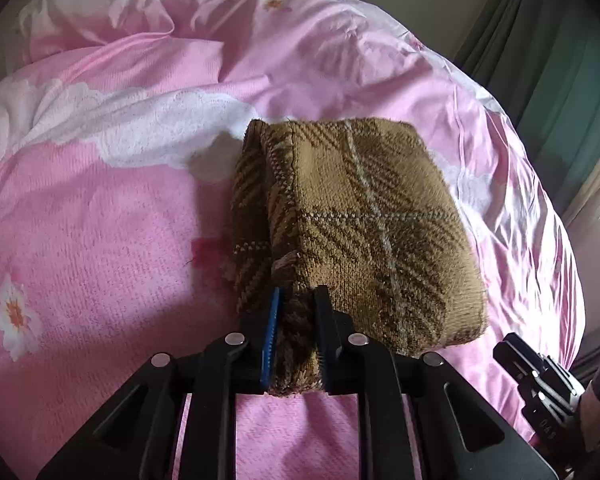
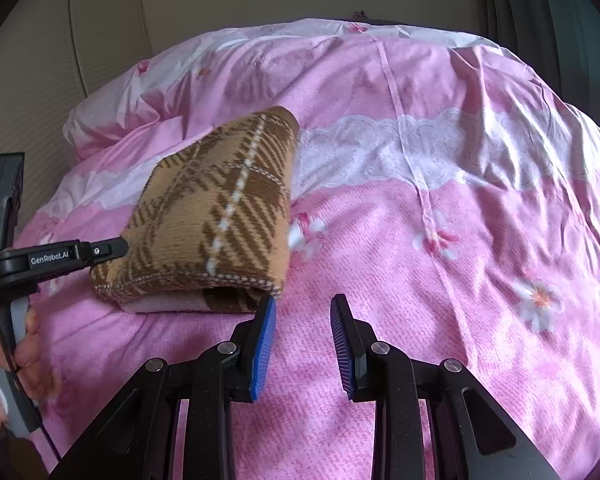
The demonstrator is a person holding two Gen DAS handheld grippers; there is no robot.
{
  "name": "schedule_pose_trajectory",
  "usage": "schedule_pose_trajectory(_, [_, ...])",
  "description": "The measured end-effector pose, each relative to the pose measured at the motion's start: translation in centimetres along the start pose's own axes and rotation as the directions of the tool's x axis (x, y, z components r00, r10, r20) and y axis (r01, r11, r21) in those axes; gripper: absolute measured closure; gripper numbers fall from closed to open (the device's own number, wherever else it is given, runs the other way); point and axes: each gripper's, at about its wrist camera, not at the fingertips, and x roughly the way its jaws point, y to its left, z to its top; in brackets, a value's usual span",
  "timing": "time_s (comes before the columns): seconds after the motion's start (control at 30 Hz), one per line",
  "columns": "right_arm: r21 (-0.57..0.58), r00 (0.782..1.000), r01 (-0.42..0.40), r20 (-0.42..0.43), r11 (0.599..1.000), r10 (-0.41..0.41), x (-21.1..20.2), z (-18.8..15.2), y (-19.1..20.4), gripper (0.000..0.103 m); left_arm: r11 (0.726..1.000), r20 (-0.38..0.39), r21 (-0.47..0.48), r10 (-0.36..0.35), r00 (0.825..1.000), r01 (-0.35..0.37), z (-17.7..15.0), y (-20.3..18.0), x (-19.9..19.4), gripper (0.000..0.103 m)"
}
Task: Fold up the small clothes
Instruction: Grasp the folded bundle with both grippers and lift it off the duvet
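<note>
Pink bedding (image 2: pixel 440 280) printed with white flowers and a lace-pattern band covered the bed, and on it lay the folded brown plaid cloth (image 1: pixel 364 232). Clamped on its near corner was the left gripper (image 1: pixel 298 320), marked "GenRobot.AI" on its side. Beside the cloth hung the right gripper (image 2: pixel 303 344), fingers apart and holding nothing.

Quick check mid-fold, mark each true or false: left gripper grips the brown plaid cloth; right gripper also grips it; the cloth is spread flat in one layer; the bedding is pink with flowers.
1. The left gripper grips the brown plaid cloth. True.
2. The right gripper also grips it. False: its jaws stand apart with nothing between them, beside the cloth's near corner.
3. The cloth is spread flat in one layer. False: it is folded into a thick bundle.
4. The bedding is pink with flowers. True.
</note>
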Motion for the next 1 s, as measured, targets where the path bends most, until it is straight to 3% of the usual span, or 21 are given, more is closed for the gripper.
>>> schedule_pose_trajectory(0.07, [-0.006,1.0,0.0,0.011,1.0,0.0,-0.3,0.4,-0.1,0.074,1.0,-0.002,-0.013,-0.003,1.0,0.003,0.2,0.0,-0.4,0.066])
schedule_pose_trajectory(0.13, [-0.004,0.999,-0.006,0.032,1.0,0.006,-0.9,1.0,-0.3,0.063,1.0,0.0,-0.03,0.0,1.0,0.0,0.2,0.0,-1.0,0.045])
schedule_pose_trajectory(0.2, [-0.002,0.998,-0.016,0.059,1.0,0.016,-1.5,1.7,-0.6,0.044,0.999,0.016,-0.04,0.036,0.999,-0.036,-0.2,0.1,-1.7,0.038])
schedule_pose_trajectory(0.3, [0.001,0.995,-0.047,0.093,0.999,0.047,-2.0,3.2,-1.1,0.03,0.994,0.018,-0.09,0.057,0.998,-0.055,-0.9,0.5,-2.1,0.034])
schedule_pose_trajectory(0.4, [0.036,0.988,-0.123,0.101,0.992,0.119,-1.7,5.1,-2.0,0.028,0.982,0.002,-0.19,0.021,1.0,-0.02,-2.2,1.1,-1.9,0.033])
schedule_pose_trajectory(0.6, [0.11,0.964,-0.265,0.036,0.958,0.263,2.0,9.3,-3.8,0.02,0.932,0.01,-0.362,-0.015,1.0,0.017,-4.2,1.7,0.0,0.019])
schedule_pose_trajectory(0.7, [0.179,0.933,-0.344,-0.042,0.922,0.356,5.6,10.9,-4.7,0.02,0.883,0.031,-0.464,-0.068,0.997,0.075,-5.0,2.4,1.2,0.017])
schedule_pose_trajectory(0.83, [0.234,0.908,-0.37,-0.114,0.899,0.404,9.8,12.0,-5.1,0.02,0.844,0.089,-0.522,-0.095,0.992,0.127,-5.1,2.6,1.8,0.015])
schedule_pose_trajectory(1.0, [0.282,0.858,-0.414,-0.197,0.865,0.475,14.9,13.0,-4.2,0.02,0.788,0.124,-0.584,-0.152,0.981,0.196,-4.6,2.9,3.4,0.011])
